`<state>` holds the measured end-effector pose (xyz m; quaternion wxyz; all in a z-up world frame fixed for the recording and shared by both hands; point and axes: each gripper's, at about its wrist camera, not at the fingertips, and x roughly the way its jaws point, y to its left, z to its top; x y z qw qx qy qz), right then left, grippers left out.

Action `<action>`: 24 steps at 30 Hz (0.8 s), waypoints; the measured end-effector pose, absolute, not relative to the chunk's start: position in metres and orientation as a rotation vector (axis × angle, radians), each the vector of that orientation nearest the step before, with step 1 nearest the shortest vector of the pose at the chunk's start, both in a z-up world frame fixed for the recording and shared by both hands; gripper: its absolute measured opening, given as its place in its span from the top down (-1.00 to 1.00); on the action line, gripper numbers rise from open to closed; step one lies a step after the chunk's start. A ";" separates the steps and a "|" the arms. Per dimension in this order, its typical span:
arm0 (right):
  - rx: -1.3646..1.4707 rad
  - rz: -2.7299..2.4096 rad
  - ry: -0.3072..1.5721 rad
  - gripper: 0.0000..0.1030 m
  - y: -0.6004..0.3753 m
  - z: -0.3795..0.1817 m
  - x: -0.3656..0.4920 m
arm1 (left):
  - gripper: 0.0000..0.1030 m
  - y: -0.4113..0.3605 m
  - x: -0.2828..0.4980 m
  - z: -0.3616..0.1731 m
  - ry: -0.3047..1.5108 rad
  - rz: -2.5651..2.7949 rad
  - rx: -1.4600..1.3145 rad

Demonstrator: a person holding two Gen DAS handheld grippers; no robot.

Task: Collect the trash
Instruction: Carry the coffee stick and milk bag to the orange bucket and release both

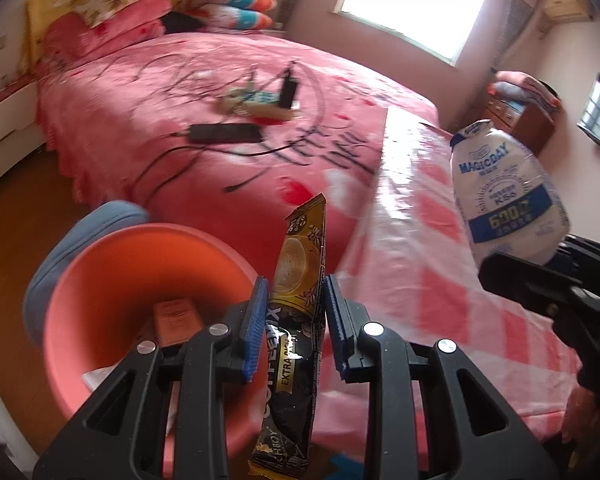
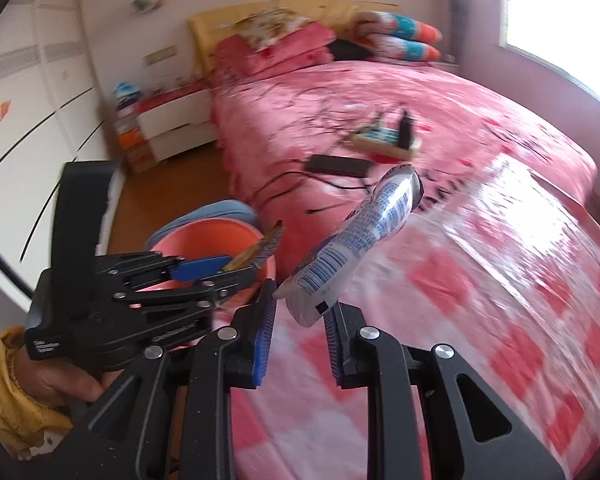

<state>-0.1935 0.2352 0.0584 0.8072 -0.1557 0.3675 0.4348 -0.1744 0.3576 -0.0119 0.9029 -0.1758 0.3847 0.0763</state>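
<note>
Trash fills both my hands. A black-and-gold coffee sachet (image 1: 300, 320) stands pinched upright in my left gripper (image 1: 296, 320), whose blue fingers (image 1: 254, 328) are closed on its middle, so its top pokes up clear of them. My right gripper (image 2: 300, 320) is clamped on the lower end of a crumpled white-and-blue plastic wrapper (image 2: 360, 240), which juts forward and up. I judge both are held by one end so they will drop cleanly once let go. The orange bin (image 1: 80, 280) sits on the floor just beside the bed (image 1: 180, 140), below and left of the sachet, with a small box already inside. Both grippers slant downward, the left nearer the bin, the right over the checked plastic sheet (image 2: 500, 280) on the bed's corner. A yellow sleeve (image 2: 16, 400) shows behind my left hand (image 2: 60, 384).
</note>
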 end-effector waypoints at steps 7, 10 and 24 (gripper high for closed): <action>-0.409 1.019 0.811 0.52 0.288 0.039 -0.211 | 0.41 0.396 -0.194 -0.037 0.827 0.245 -0.401; -0.437 1.046 0.823 0.52 0.306 0.031 -0.215 | 0.41 0.410 -0.199 -0.047 0.840 0.274 -0.422; -0.537 1.048 0.838 -0.34 0.341 -0.003 -0.227 | 0.02 0.441 -0.211 -0.082 0.894 0.377 -0.491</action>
